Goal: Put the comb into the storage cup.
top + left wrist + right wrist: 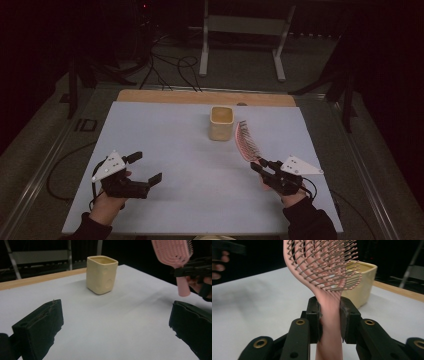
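Right hand-held gripper (329, 320) clamps bristly pink hairbrush (322, 267).

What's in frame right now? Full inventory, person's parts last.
hairbrush: 1, pink, held by its handle above the table, right of the cup
cup: 1, cream-yellow, squarish, upright at table's far middle
table: 1, white top with wooden far edge
metal frame: 1, white, on floor behind table
cables: several, black, on floor behind table
left gripper: 1, black, jaws open, nothing between them
right gripper: 1, black, jaws shut on hairbrush handle
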A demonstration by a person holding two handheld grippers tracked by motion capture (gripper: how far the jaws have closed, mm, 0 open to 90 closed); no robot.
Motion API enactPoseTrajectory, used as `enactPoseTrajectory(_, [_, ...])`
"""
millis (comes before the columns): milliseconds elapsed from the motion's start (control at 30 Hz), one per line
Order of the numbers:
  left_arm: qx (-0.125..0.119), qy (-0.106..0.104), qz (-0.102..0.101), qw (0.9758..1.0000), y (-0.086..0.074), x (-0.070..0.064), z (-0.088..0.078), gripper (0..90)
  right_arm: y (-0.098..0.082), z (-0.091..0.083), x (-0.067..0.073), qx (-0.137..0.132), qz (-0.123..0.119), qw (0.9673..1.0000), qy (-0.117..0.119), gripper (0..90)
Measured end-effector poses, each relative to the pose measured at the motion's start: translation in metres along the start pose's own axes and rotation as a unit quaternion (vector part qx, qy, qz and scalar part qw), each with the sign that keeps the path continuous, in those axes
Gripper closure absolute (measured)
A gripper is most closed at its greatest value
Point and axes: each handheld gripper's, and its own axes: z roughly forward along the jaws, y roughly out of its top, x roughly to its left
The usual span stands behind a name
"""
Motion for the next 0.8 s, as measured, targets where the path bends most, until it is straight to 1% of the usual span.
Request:
enactPoseTrajectory(33, [0.002,-0.001,-0.001,1.0,0.004,-0.001,0.002,0.1,0.0,0.0,0.001,-0.003,-0.002,1.0,-0.002,72.6])
enactPoseTrajectory(67, [0.004,0.0,0.0,1.0,0.007,-0.002,0.004,0.1,0.001,-0.001,0.002,-0.004,-0.008,0.9999,-0.009,72.6])
enactPoseTrajectory(133, [0.011,0.0,0.0,0.9999,0.013,-0.004,0.009,0.1,0.001,-0.001,0.003,-0.006,-0.013,0.9999,-0.006,72.6])
enactPoseTrajectory(167, [0.013,-0.001,0.0,0.9999,0.016,-0.006,0.011,0.1,0.001,-0.001,0.004,-0.009,-0.015,0.9998,-0.012,72.7])
enactPoseTrajectory(200, [0.015,-0.003,0.0,0.9999,0.019,-0.007,0.013,0.1,0.002,-0.002,0.004,-0.008,-0.016,0.9998,-0.008,72.7])
enactPoseTrajectory(267, [0.015,-0.01,-0.001,0.9998,0.025,-0.01,0.017,0.1,0.002,-0.002,0.006,-0.013,-0.024,0.9995,-0.015,72.7])
enactPoseTrajectory(300, [0.015,-0.013,0.002,0.9998,0.029,-0.011,0.018,0.1,0.003,-0.002,0.006,-0.014,-0.023,0.9996,-0.008,72.7])
enactPoseTrajectory(367, [0.015,-0.014,0.006,0.9998,0.036,-0.014,0.021,0.1,0.003,-0.003,0.007,-0.02,-0.028,0.9993,-0.014,72.7])
enactPoseTrajectory(400, [0.012,-0.018,0.005,0.9997,0.04,-0.015,0.023,0.1,0.004,-0.004,0.006,-0.02,-0.025,0.9995,-0.007,72.7])
enactPoseTrajectory(467, [0.013,-0.024,0.006,0.9996,0.047,-0.019,0.026,0.2,0.004,-0.004,0.007,-0.024,-0.027,0.9993,-0.01,72.7])
enactPoseTrajectory(500, [0.014,-0.026,0.008,0.9995,0.051,-0.021,0.028,0.2,0.004,-0.005,0.007,-0.023,-0.026,0.9994,-0.005,72.7])
enactPoseTrajectory(533, [0.016,-0.029,0.009,0.9994,0.055,-0.023,0.031,0.2,0.004,-0.005,0.008,-0.026,-0.03,0.9992,-0.008,72.7])
enactPoseTrajectory(600, [0.021,-0.037,0.008,0.9991,0.061,-0.027,0.036,0.1,0.005,-0.004,0.009,-0.024,-0.031,0.9992,-0.006,72.7])
enactPoseTrajectory(667, [0.022,-0.043,0.009,0.9988,0.067,-0.032,0.042,0.2,0.005,-0.004,0.01,-0.023,-0.031,0.9992,-0.009,72.7])
enactPoseTrajectory(700, [0.022,-0.043,0.009,0.9988,0.067,-0.032,0.042,0.2,0.005,-0.004,0.01,-0.023,-0.031,0.9992,-0.009,72.7])
enactPoseTrajectory(733, [0.026,-0.049,0.011,0.9984,0.071,-0.035,0.047,0.2,0.005,-0.004,0.009,-0.021,-0.032,0.9992,-0.008,72.7])
enactPoseTrajectory(800, [0.028,-0.053,0.013,0.9981,0.075,-0.039,0.052,0.2,0.006,-0.004,0.01,-0.024,-0.031,0.9992,-0.006,72.7])
